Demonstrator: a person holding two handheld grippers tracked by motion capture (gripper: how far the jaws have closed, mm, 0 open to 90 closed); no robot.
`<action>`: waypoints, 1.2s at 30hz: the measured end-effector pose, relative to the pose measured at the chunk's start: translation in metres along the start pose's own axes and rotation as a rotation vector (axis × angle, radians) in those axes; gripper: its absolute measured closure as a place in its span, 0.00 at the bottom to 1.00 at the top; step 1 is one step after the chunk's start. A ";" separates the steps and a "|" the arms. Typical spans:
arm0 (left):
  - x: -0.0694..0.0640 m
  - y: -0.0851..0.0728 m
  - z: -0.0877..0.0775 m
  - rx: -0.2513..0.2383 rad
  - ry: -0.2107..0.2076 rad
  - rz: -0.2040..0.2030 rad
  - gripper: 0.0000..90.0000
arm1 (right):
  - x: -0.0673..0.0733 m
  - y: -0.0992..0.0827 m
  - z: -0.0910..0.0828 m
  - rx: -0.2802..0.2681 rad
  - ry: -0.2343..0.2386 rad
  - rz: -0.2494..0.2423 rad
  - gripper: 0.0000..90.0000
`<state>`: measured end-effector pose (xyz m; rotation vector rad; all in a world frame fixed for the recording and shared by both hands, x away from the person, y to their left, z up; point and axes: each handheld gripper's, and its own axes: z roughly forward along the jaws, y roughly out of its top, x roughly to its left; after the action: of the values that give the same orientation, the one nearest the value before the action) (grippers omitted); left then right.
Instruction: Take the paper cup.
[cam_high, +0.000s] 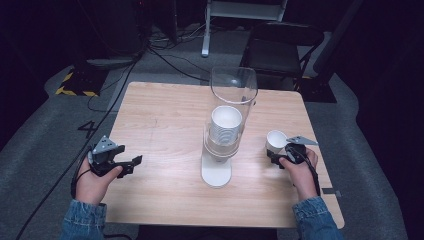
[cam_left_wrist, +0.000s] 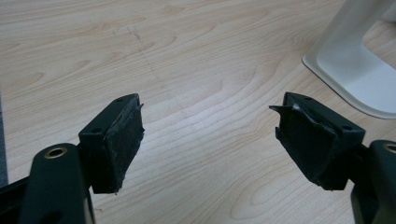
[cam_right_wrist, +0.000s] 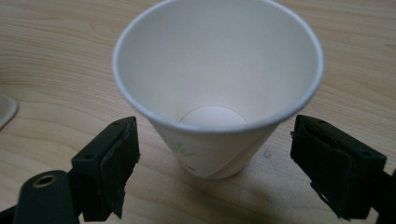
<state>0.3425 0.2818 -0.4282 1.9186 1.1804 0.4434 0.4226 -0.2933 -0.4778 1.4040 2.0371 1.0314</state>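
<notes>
Nearest the person's edge of the surface (cam_high: 165, 200), the right gripper (cam_right_wrist: 215, 154) sits low by the right-hand edge with its fingers (cam_right_wrist: 109, 163) spread wide, one to each side of a white paper cup (cam_right_wrist: 217, 88). The pads stand clear of the cup's wall, with a gap on either side, so nothing is pinched. The cup stands upright on its base, mouth up and empty, its long axis vertical, and it lies straight ahead of these fingers and between them, just beyond the tips. From above, the same paper cup (cam_high: 276, 141) stands near the right edge of the surface, right at the right gripper (cam_high: 283, 154), which makes this the nearer hand by far. The left gripper (cam_high: 131, 163) rests near the left edge, well apart from the cup, fingers (cam_left_wrist: 116, 144) spread over bare wood and holding nothing. Farther off, at the middle of the surface, a cup dispenser (cam_high: 222, 145) stands on its white foot with a stack of cups inside its clear tube.
</notes>
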 end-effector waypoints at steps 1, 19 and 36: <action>-0.001 0.001 0.001 0.005 -0.003 0.004 0.25 | 0.000 0.000 -0.004 -0.009 0.002 -0.003 0.18; -0.024 0.003 0.004 0.014 -0.059 0.078 0.24 | 0.034 0.013 -0.074 -0.136 0.191 -0.076 0.20; -0.049 -0.007 0.025 0.027 -0.209 0.149 0.23 | 0.085 -0.007 -0.063 -0.060 0.404 -0.198 0.21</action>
<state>0.3305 0.2301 -0.4430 2.0300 0.9171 0.2975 0.3417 -0.2362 -0.4409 0.9963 2.3455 1.3588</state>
